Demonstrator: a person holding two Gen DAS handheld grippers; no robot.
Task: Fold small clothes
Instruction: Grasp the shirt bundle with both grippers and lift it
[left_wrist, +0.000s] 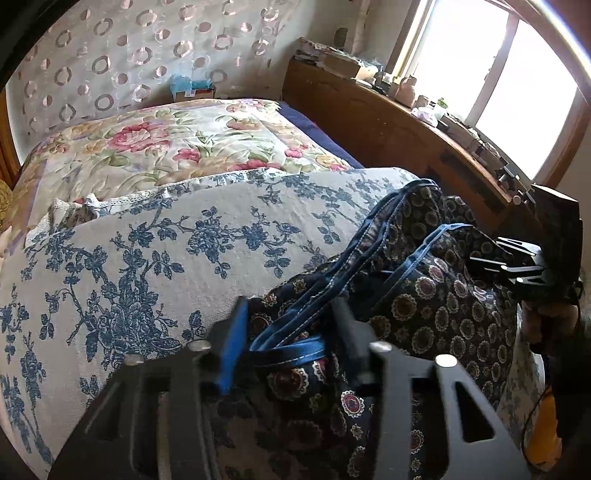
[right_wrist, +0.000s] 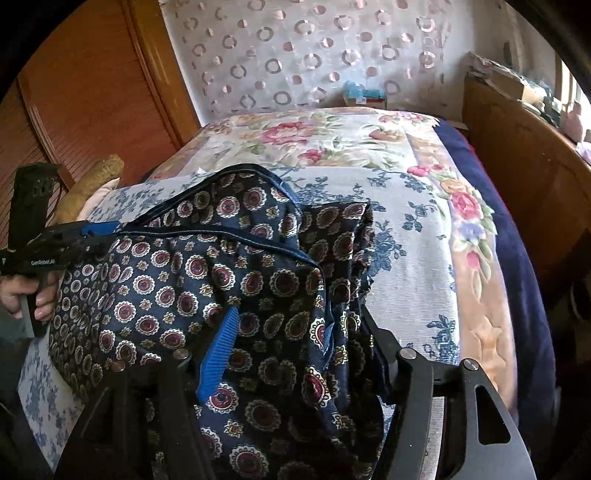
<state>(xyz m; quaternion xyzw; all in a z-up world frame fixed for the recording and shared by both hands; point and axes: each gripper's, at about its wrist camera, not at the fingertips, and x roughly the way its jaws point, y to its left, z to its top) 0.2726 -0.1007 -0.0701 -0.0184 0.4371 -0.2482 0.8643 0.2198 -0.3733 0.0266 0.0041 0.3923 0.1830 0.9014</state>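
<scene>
1. As the left wrist view opens, the left gripper (left_wrist: 288, 343) sits low and near with its jaws parted a moderate way, the blue-trimmed edge of the dark patterned garment (left_wrist: 424, 295) lying between them; whether they actually pinch it, I cannot tell. The garment is bunched on the blue floral bedspread (left_wrist: 147, 258), at its right side. The right gripper (left_wrist: 491, 264) is at the far right, its tips in the cloth.
2. Over to the right wrist view: the right gripper's jaws stand wide, fabric piled between them, no clear grip. The garment lies heaped at near left.
3. The risk: slippery cloth in loose jaws may slide out mid-fold, or the trim snags and drags layers crooked.
</scene>
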